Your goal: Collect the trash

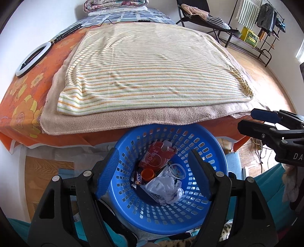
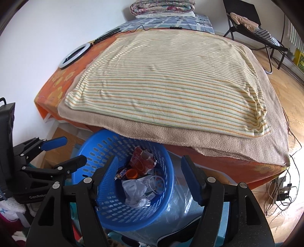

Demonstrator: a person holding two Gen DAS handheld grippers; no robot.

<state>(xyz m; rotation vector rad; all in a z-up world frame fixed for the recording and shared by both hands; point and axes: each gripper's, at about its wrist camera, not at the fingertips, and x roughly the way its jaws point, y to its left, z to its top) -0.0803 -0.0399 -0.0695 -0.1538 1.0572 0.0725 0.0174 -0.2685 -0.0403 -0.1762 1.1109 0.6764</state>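
Note:
A blue perforated basket (image 1: 209, 152) stands at the foot of the bed; it also shows in the right wrist view (image 2: 91, 152). Inside lie a red carton (image 1: 157, 157), an orange cap (image 1: 147, 174), a candy bar wrapper (image 1: 137, 179), a round printed lid (image 1: 177, 171) and crumpled white plastic (image 1: 165, 188). My left gripper (image 1: 153, 172) is open and empty, hovering above the basket. My right gripper (image 2: 150, 177) is open and empty too, over the basket's right side. Each gripper shows in the other's view, the right one (image 1: 247, 120) and the left one (image 2: 74, 150), both open.
The bed carries a striped yellow towel (image 1: 152, 66) over a beige blanket (image 1: 133, 119) and an orange flowered sheet (image 1: 24, 98). A ring light (image 1: 32, 58) lies at the bed's left. A folding chair (image 1: 205, 17) and clothes rack (image 1: 266, 22) stand far right. Cables (image 2: 283, 191) lie on the wooden floor.

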